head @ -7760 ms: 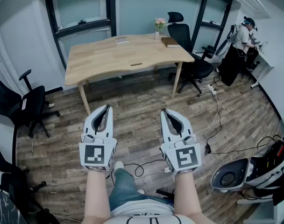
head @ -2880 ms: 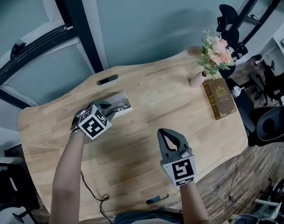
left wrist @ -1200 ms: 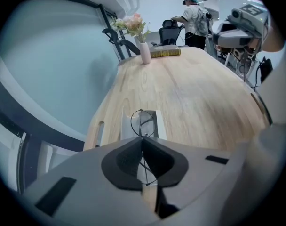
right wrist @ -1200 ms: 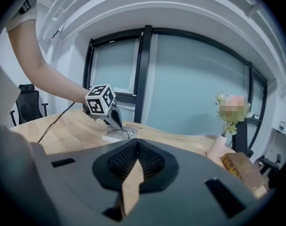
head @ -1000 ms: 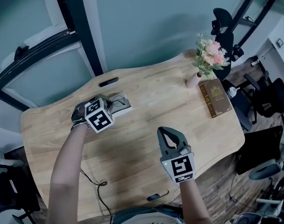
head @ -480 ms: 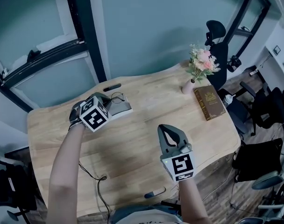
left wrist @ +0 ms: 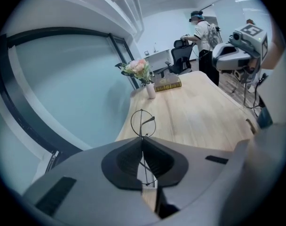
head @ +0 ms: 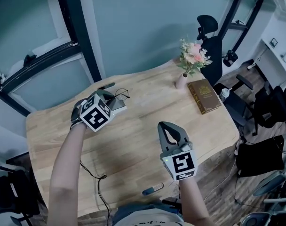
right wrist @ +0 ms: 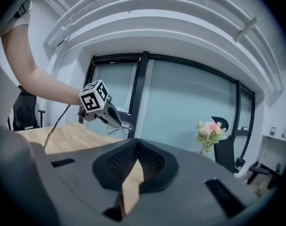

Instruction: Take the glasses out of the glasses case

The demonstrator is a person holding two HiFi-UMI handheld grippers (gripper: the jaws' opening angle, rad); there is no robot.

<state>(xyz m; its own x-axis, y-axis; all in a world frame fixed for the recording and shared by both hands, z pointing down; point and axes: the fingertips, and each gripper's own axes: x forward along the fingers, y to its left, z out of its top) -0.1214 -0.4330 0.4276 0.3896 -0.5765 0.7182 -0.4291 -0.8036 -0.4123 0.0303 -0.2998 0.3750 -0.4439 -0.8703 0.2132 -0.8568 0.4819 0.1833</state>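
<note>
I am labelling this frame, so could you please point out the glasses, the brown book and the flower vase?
glasses (left wrist: 142, 122), left gripper view, on the round lens.
brown book (head: 204, 96), head view, middle of its cover.
flower vase (head: 180, 82), head view, on the vase body.

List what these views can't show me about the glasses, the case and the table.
- Glasses case: head view, the left gripper covers most of it; open or shut unclear.
- Glasses: left gripper view shows a lens ring past the shut jaws; the gripper's body hides the rest.
- Small dark item at the table's near edge: head view, too small to identify.
</note>
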